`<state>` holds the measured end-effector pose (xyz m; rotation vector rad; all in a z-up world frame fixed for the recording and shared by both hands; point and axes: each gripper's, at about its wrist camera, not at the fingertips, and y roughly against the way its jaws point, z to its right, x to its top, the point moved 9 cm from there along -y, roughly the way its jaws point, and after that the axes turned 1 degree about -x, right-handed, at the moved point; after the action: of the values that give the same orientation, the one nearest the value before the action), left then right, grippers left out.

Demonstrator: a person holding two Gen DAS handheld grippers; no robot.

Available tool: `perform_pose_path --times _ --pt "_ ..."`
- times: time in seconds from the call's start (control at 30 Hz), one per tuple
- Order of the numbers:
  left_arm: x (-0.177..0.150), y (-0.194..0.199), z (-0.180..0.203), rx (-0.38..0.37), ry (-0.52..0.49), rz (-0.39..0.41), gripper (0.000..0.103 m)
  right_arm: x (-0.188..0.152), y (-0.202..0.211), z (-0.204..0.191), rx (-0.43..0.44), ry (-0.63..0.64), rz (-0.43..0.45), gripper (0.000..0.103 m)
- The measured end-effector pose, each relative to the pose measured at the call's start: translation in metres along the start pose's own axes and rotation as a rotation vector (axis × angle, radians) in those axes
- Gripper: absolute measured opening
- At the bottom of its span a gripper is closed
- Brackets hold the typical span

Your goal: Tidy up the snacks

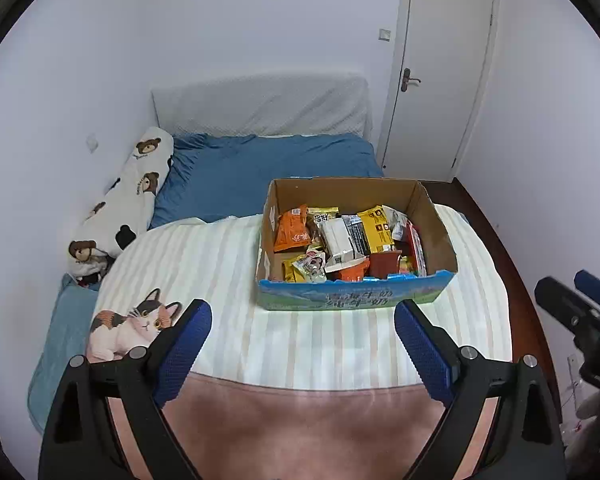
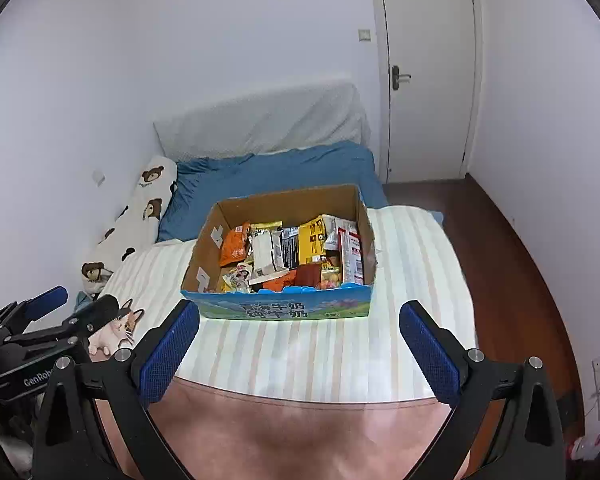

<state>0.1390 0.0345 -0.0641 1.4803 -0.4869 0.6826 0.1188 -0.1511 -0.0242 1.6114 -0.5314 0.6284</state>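
Observation:
A cardboard box (image 1: 436, 224) (image 2: 204, 252) with a blue printed front stands on the striped blanket of the bed. It holds several snack packets: an orange bag (image 1: 291, 228) (image 2: 234, 245), a white pack (image 1: 338, 238) (image 2: 265, 254), a yellow pack (image 1: 376, 224) (image 2: 312, 240) and others. My left gripper (image 1: 303, 320) hangs open in front of the box, well short of it, nothing between its blue pads. My right gripper (image 2: 299, 322) is open too, with nothing between its fingers, just before the box's front wall. Each gripper shows at the edge of the other's view.
The bed has a striped blanket (image 1: 228, 280) (image 2: 412, 280) with a pink border, a cat print (image 1: 128, 324), a blue sheet (image 1: 260, 168) and a long bear-print pillow (image 1: 128, 196) by the left wall. A white door (image 1: 440, 80) (image 2: 428, 80) and dark wooden floor (image 2: 512, 264) lie at the right.

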Motion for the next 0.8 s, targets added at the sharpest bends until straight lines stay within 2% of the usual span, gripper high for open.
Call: perform_pose_path --times 0.43,0.63,0.67,0.7,0.8 --pt "-0.010 0.042 -0.001 0.008 -0.009 0.056 0.094 -0.005 0.056 -0.010 0.003 0.023 0.069 0.102" --pt "-0.010 0.037 -0.002 0.005 -0.006 0.049 0.094 -0.007 0.051 -0.007 -0.005 0.016 0.058 0.103" --pt "-0.010 0.034 -0.002 0.004 -0.005 0.044 0.101 -0.006 0.046 -0.006 -0.008 0.013 0.053 0.103" --pt "-0.009 0.032 -0.001 0.000 -0.005 0.040 0.103 -0.006 0.043 -0.005 -0.008 0.010 0.050 0.103" --pt "-0.007 0.022 -0.003 0.008 0.004 0.033 0.103 -0.006 0.027 0.000 -0.021 -0.003 0.034 0.103"
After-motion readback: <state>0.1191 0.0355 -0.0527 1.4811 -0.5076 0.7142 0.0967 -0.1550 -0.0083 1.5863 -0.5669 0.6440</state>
